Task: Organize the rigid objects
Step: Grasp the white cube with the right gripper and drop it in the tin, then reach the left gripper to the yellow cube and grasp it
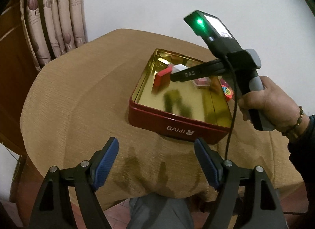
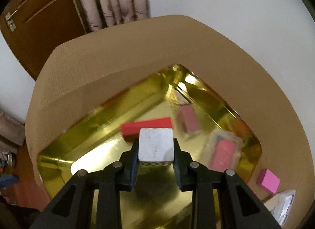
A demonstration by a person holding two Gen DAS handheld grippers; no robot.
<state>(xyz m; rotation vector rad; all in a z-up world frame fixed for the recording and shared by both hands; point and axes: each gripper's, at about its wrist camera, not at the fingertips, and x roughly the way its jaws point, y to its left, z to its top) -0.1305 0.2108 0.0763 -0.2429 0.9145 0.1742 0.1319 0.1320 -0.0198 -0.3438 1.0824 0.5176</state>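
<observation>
A red tin box [image 1: 177, 124] with a gold inside [image 2: 110, 146] stands open on the tan table. My right gripper [image 2: 156, 150] is shut on a white cube [image 2: 156, 144] and holds it above the tin's floor; it also shows in the left wrist view [image 1: 175, 76] with the cube [image 1: 179, 68]. A red block [image 2: 146, 125] lies in the tin just beyond the cube, also in the left wrist view [image 1: 162, 78]. A clear case with a red item [image 2: 223, 153] and a pinkish block [image 2: 189, 120] lie in the tin. My left gripper [image 1: 156, 146] is open and empty, in front of the tin.
A pink block [image 2: 268, 180] and a clear packet [image 2: 283, 205] lie on the tablecloth [image 1: 78, 101] to the right of the tin. A colourful item [image 1: 227, 91] sits behind the tin's right side. Curtain [image 1: 55, 22] and wall stand behind the table.
</observation>
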